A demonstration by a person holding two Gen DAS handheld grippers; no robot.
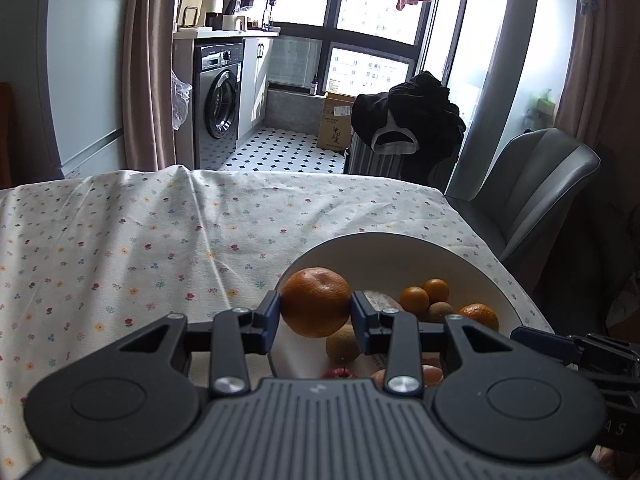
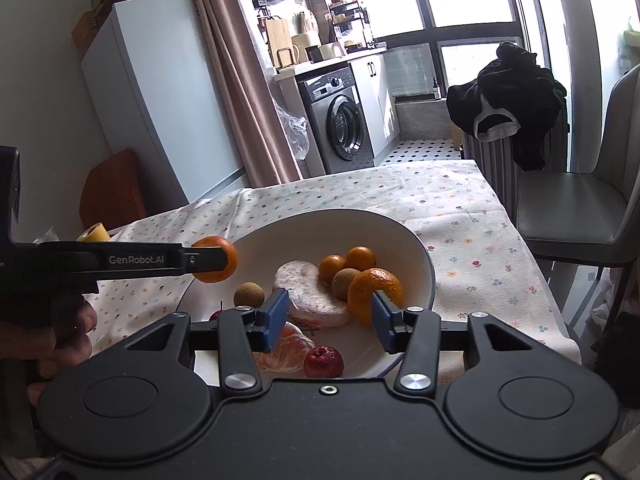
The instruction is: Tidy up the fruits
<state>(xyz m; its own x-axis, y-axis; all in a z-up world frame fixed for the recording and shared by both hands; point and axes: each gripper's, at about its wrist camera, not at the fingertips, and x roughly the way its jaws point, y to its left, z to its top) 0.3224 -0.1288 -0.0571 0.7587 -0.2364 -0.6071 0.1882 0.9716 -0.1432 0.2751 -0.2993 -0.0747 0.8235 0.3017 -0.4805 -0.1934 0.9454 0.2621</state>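
Orange (image 1: 315, 302) clamped in left gripper (image 1: 316, 312) above bowl (image 1: 384, 248). Right gripper (image 2: 330, 316) open, empty, over the bowl.

The tabletop (image 1: 120, 240) lies bare to the left and beyond the bowl (image 1: 384, 248), so a tool could pass freely there. Inside the bowl the room is tight: small fruits (image 2: 348, 264), a wrapped white piece (image 2: 308, 292), a brown fruit (image 2: 249, 294) and a red fruit (image 2: 323, 361) crowd its floor. The left tool (image 2: 224, 258), gripping an orange (image 1: 316, 302), blocks the bowl's left rim. The right tool (image 2: 330, 316) hangs spread over the near part. A chair (image 2: 580, 208) stands close at the tabletop's far right edge.
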